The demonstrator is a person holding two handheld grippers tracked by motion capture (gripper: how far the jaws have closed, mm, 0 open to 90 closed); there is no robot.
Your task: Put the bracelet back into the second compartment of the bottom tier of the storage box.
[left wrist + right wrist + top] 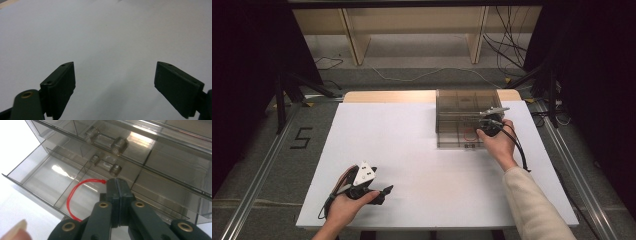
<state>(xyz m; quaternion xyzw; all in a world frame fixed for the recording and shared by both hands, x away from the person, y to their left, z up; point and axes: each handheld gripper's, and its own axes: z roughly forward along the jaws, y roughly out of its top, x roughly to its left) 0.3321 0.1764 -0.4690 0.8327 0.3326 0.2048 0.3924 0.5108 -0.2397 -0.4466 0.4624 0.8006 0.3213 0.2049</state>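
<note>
Red looped cord [72, 197] lies in the open lower drawer of the smoky clear plastic drawer box [460, 107], far right; right tool [117, 188], pressed together, seemingly pinches its end there. Left tool [115, 82] idles spread over the near-left white surface [412, 150].

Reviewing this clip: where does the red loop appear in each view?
High view: red loop right of centre, in the smoky drawer unit's open bottom drawer.
Left gripper view: not in it.
Right gripper view: red loop lower centre-left, meeting the closed right gripper.
Shared landmark: drawer unit.

Grey floor [252, 150], wooden shelf [412, 30], trailing cables [507, 50].
</note>
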